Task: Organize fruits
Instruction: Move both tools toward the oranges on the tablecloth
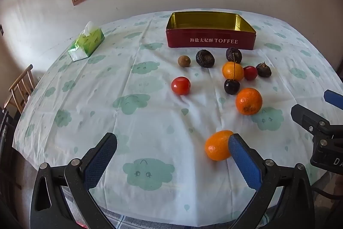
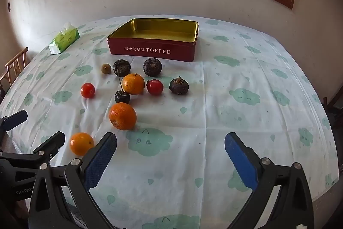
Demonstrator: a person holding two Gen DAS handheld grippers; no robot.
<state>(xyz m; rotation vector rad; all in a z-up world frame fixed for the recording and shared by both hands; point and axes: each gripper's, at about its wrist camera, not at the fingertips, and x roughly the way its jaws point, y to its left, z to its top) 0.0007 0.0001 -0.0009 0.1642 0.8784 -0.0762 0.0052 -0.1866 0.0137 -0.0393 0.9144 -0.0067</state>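
- fruit's all loose on the counter [image 2: 235,100] in front of the tin [image 2: 153,50]; tin's empty, probably where it all goes
- left gripper [image 1: 172,151]: jaws spread wide, nothing pinched; nearest orange [image 1: 217,145] sits just beside one pad
- right gripper [image 2: 170,151]: jaws spread too, over bare cloth

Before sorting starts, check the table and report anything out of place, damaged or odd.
Nothing is spilled or broken. The toffee tin sits empty while all the fruit lies loose on the tablecloth. Three dark wrinkled fruits look shrivelled. One orange lies apart from the cluster, by the left gripper.
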